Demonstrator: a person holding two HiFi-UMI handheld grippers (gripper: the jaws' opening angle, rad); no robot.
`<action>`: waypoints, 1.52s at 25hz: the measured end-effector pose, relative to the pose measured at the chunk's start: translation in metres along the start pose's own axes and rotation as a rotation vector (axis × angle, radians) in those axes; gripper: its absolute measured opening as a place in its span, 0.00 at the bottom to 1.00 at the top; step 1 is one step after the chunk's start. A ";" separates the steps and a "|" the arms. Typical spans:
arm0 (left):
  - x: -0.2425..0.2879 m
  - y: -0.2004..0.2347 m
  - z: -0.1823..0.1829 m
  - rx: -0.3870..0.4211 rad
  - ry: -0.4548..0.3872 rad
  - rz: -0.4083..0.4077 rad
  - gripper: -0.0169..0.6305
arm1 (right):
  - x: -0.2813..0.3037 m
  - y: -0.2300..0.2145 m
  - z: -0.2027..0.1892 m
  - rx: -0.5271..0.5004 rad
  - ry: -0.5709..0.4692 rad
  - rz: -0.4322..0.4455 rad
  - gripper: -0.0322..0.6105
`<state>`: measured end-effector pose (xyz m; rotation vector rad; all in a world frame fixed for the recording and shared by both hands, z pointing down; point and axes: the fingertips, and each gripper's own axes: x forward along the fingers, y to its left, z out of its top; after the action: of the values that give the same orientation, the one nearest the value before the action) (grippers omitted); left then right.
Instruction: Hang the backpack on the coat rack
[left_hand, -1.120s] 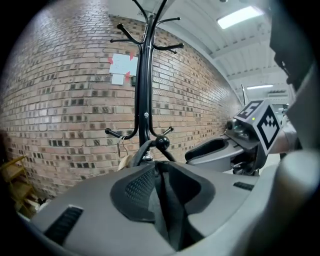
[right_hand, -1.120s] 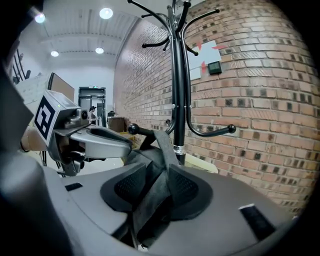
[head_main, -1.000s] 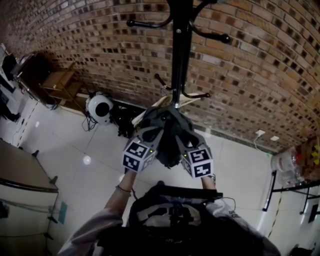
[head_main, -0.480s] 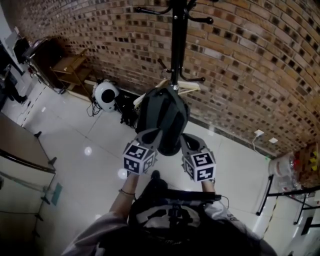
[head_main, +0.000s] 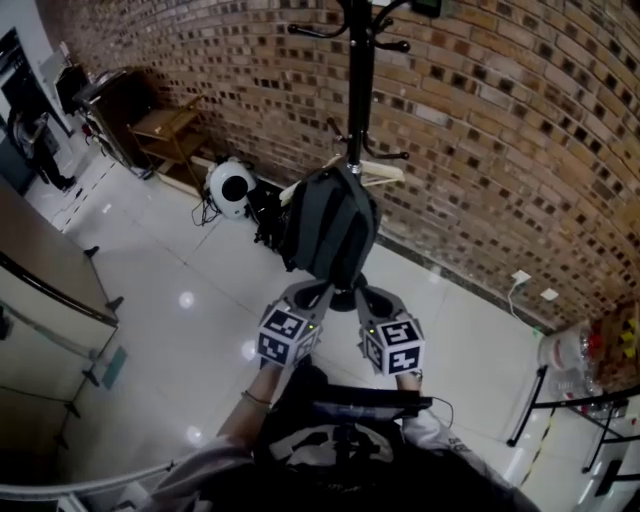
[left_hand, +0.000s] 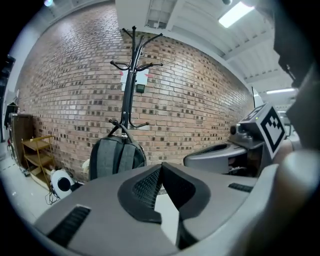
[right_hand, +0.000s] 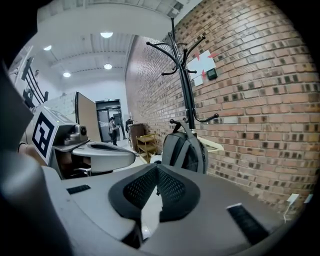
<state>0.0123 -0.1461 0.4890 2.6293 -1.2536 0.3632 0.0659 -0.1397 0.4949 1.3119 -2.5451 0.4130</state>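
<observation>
1. A white round object (head_main: 232, 187) sits on the floor at the far left by the brick wall, well clear of the work.
2. The left gripper (head_main: 320, 289) has its jaws pressed together with nothing between them. It sits near the backpack but does not touch it.
3. The backpack (head_main: 330, 232) hangs against the pole of the coat rack (head_main: 358, 90). Its top loop (left_hand: 121, 132) is caught on a low hook (left_hand: 114, 122), so the hanging looks done.
   - The grey cloth body sags and bulges, so I judge it soft and floppy rather than stiff. It would fold wherever it is pinched mid-panel.
   - The woven fabric should give the pads good purchase, and nothing about it looks fragile.
   - Its weight cannot be read, though the fullness suggests some load pulling down on that loop.
   - The best hold is the top loop, or the two paler bands that look like shoulder straps (left_hand: 126, 159), taken high up.
4. The right gripper (head_main: 362, 294) is likewise closed on nothing, just beside its partner and short of the bag.
</observation>
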 end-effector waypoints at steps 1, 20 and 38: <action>-0.003 -0.005 -0.001 0.004 0.003 -0.001 0.03 | -0.003 0.003 0.000 0.004 -0.003 0.001 0.06; -0.055 0.010 -0.030 -0.102 -0.008 0.011 0.03 | -0.022 0.048 -0.004 0.065 -0.052 -0.085 0.06; -0.092 0.022 -0.040 -0.113 -0.005 -0.005 0.03 | -0.018 0.097 -0.014 0.062 -0.033 -0.090 0.06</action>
<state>-0.0659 -0.0807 0.5007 2.5393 -1.2315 0.2761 -0.0023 -0.0675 0.4890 1.4603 -2.5070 0.4594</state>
